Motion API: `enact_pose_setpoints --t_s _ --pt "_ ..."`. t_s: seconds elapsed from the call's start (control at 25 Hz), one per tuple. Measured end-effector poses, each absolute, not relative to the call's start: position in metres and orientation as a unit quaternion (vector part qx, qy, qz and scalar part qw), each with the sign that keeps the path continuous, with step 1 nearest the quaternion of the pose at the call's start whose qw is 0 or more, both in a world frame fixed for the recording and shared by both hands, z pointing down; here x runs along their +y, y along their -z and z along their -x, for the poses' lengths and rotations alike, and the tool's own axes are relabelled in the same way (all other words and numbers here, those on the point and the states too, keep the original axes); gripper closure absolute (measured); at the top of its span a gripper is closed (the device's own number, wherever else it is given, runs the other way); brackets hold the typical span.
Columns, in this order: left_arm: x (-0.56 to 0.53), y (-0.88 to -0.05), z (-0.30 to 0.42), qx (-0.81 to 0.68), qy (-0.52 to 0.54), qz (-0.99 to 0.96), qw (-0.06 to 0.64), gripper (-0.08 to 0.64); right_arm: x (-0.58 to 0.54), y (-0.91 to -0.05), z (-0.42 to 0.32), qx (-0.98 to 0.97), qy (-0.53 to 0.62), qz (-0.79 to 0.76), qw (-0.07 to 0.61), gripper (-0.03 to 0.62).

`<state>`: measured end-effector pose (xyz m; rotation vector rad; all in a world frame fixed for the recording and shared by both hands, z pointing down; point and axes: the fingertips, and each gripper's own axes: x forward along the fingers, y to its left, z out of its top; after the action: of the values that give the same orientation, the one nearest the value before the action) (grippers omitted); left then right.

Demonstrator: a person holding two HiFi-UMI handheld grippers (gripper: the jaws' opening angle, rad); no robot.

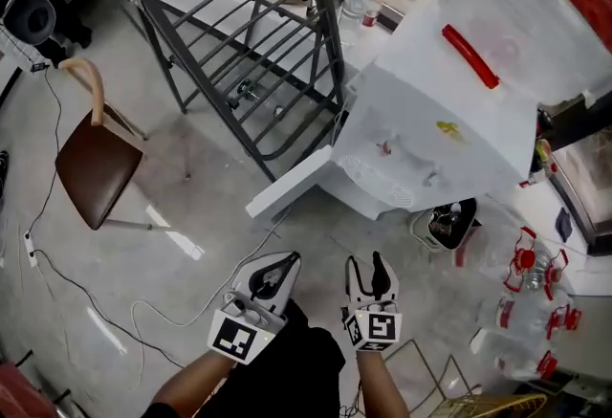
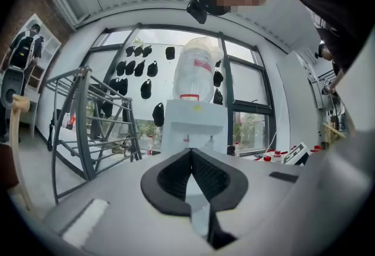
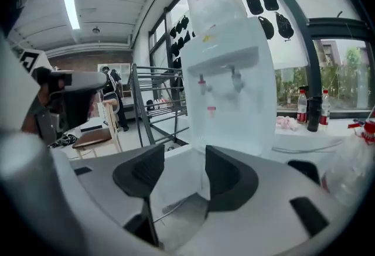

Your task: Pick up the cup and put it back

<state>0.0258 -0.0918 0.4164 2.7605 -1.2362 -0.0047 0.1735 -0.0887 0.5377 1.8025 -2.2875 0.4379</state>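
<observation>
No cup can be made out in any view. A white water dispenser (image 1: pixel 430 134) with a big bottle on top stands ahead of me on the floor. It fills the middle of the left gripper view (image 2: pixel 193 123) and the right gripper view (image 3: pixel 228 91), where its two taps (image 3: pixel 203 82) show. My left gripper (image 1: pixel 284 265) hangs low in front of me, its dark fingertips touching with nothing between them (image 2: pixel 188 155). Beside it, my right gripper (image 1: pixel 371 275) is open and empty, its pads (image 3: pixel 140 170) parted toward the dispenser's base.
A grey metal rack (image 1: pixel 249 33) stands to the far left of the dispenser, and a brown chair (image 1: pixel 96 167) is further left. A white panel (image 1: pixel 287 191) juts from the dispenser's foot. A dark bucket (image 1: pixel 448 223), red-capped bottles (image 1: pixel 531 273) and a cable (image 1: pixel 96 301) lie on the floor.
</observation>
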Motion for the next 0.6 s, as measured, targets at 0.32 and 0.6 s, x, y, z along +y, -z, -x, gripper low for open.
enact_pose_setpoints --t_s 0.32,0.6 --pt "-0.143 -0.546 -0.038 -0.378 0.026 -0.925 0.034 0.554 -0.153 -0.702 -0.182 -0.771 -0.139 -0.611 0.112 0.376" --pt "-0.169 -0.582 -0.035 -0.384 0.063 -0.921 0.024 0.554 -0.203 -0.786 -0.203 -0.747 -0.146 -0.637 0.122 0.365"
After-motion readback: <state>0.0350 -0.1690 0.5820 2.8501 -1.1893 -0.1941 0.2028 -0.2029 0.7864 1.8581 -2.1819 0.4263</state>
